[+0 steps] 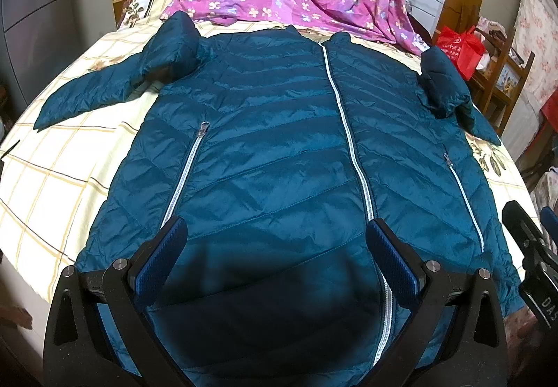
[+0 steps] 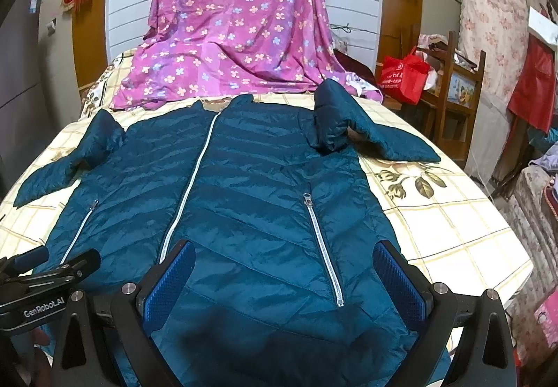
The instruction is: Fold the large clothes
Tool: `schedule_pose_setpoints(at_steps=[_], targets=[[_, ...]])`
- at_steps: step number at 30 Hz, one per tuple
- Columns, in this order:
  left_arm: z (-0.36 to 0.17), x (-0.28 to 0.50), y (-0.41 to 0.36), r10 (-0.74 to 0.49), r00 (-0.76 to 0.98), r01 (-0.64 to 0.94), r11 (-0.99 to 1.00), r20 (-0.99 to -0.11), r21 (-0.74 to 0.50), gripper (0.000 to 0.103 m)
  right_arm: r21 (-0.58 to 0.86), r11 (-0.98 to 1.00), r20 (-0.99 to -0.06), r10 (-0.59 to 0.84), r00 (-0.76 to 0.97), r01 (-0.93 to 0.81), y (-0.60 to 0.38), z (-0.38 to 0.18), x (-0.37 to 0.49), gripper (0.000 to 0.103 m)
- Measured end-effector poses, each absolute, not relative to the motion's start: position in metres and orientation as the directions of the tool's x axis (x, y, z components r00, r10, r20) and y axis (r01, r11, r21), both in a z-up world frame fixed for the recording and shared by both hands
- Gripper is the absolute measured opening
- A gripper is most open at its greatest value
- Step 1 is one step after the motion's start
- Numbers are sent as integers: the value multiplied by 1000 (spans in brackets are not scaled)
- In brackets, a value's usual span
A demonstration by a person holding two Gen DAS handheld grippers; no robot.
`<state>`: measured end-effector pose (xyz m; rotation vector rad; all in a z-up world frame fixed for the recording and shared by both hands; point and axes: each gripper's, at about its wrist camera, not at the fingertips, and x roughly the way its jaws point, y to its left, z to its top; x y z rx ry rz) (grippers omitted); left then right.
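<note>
Jacket (image 1: 279, 142) lies flat on bed (image 1: 69, 170), both tongs spread above hem.

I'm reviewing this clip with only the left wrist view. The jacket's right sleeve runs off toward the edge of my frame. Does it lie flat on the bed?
Observer: In the right wrist view, that right sleeve bends at the shoulder and its cuff end rests flat on the bed sheet.
Operator: Is the right gripper holding anything? I only see its side.
Observer: No. The right gripper is open, fingers spread above the jacket hem.
Operator: What stands beyond the bed's right edge?
Observer: A wooden shelf with a red bag beside it, seen whole there.
</note>
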<state>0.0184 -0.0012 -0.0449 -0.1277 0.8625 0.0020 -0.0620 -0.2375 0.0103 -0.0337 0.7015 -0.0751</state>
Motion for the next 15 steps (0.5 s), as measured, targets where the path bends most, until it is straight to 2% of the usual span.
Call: schedule_pose_setpoints(at_steps=[15], targets=[[-46, 19, 0, -52, 649, -56, 992, -759, -116, 103, -50, 997, -638, -78, 766, 60, -238, 8, -61, 101]])
